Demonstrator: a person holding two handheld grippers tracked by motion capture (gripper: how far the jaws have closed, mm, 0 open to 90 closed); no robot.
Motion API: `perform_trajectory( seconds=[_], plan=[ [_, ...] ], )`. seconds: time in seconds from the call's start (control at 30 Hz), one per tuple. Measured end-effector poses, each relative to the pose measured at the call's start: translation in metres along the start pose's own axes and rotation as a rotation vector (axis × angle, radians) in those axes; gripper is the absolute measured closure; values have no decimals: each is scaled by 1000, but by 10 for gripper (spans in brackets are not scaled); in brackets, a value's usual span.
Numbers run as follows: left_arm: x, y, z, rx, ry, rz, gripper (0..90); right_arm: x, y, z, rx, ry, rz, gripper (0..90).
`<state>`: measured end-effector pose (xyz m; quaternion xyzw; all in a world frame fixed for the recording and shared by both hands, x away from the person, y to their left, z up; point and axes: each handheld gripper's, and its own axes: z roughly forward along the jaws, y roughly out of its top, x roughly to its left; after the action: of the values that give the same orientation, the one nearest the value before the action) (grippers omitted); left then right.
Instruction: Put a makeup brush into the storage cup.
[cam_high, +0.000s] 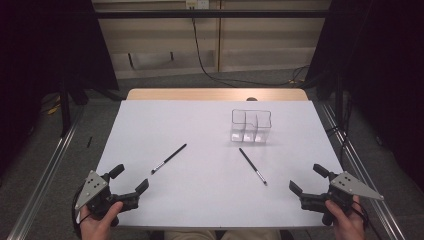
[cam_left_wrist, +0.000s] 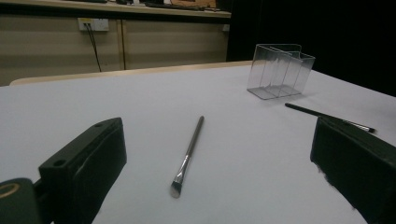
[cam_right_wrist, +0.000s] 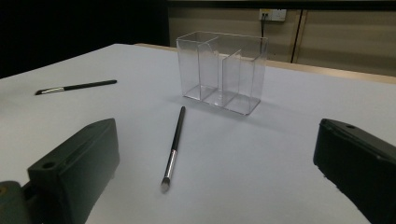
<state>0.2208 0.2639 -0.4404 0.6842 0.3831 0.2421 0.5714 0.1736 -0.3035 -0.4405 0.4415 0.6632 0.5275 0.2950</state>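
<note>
High view first: one white surface (cam_high: 210, 165) is seen, carrying everything, with both grippers held low over its near edge. One clear organiser (cam_high: 250, 125) with open-topped compartments stands upright on the far right part of that surface, well apart from both grippers.

Two grippers are counted. The left gripper (cam_high: 130, 179) is held in a hand (cam_high: 100, 220) at the near left corner; its fingers (cam_high: 116, 171) are spread wide, and nothing is held or touched by them. The right gripper (cam_high: 309, 178) is held in the other hand (cam_high: 346, 222) at the near right corner; its fingers (cam_high: 296, 188) are likewise spread wide and empty.

Two slim black brushes are counted, both lying flat on the surface and apart from each other. The left brush (cam_high: 169, 158) is laid diagonally just ahead of the left gripper, its bristle end turned toward that gripper. In the left gripper view it is seen between the two spread fingers but farther out, untouched. The right brush (cam_high: 252, 166) is laid diagonally between the organiser and the right gripper, its bristle end nearer the gripper. In the right gripper view it is seen ahead of the open fingers, with the organiser just beyond its far tip.
</note>
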Motion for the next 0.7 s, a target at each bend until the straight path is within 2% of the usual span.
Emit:
perform_trajectory(
  seconds=[0.17, 0.27, 0.43, 0.7],
  plan=[
    [-1, 0, 1, 0, 1, -9, 35, 0, 0, 0, -6, 6, 0, 0],
    [-1, 0, -1, 20, 5, 14, 35, 1, 0, 1, -3, 10, -3, 0],
    [0, 0, -4, 43, -19, 2, 35, 2, 1, 3, -1, 19, -10, 0],
    [0, 4, 0, 75, -47, 12, 35, 6, 2, 7, 2, 36, -23, 0]
  ],
)
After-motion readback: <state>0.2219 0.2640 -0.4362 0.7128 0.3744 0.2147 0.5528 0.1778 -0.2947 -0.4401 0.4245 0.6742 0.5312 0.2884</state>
